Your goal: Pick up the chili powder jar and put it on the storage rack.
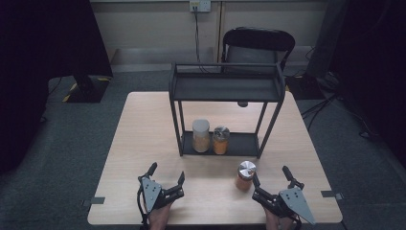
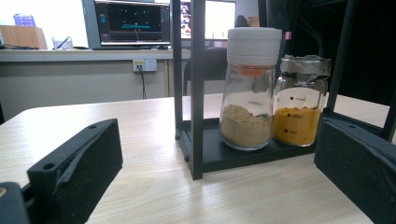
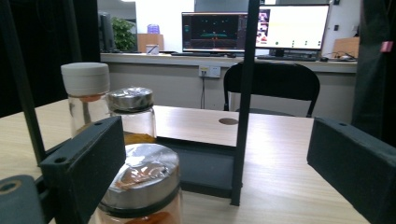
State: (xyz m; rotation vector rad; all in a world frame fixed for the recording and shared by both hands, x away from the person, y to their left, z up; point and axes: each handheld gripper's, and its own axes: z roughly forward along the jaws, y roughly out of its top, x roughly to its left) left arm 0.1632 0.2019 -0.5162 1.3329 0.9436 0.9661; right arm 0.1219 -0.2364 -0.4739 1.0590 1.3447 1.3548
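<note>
At the desk's (image 1: 143, 143) near edge, both claws rest with jaws wide and nothing gripped. Left claw (image 1: 166, 175) sits well clear of the jars. Right claw (image 1: 271, 174) has its left jaw just beside a steel-lidded jar (image 1: 245, 176) of orange powder, standing upright on the desk. Farther off, a white-capped jar (image 1: 201, 135) and a second steel-lidded jar (image 1: 220, 140) stand side by side on the rack's (image 1: 225, 88) bottom shelf.

Two jars (image 1: 210, 136) stand side by side on the rack's (image 1: 225, 88) bottom shelf; a third jar (image 1: 244, 176) sits before it.
</note>
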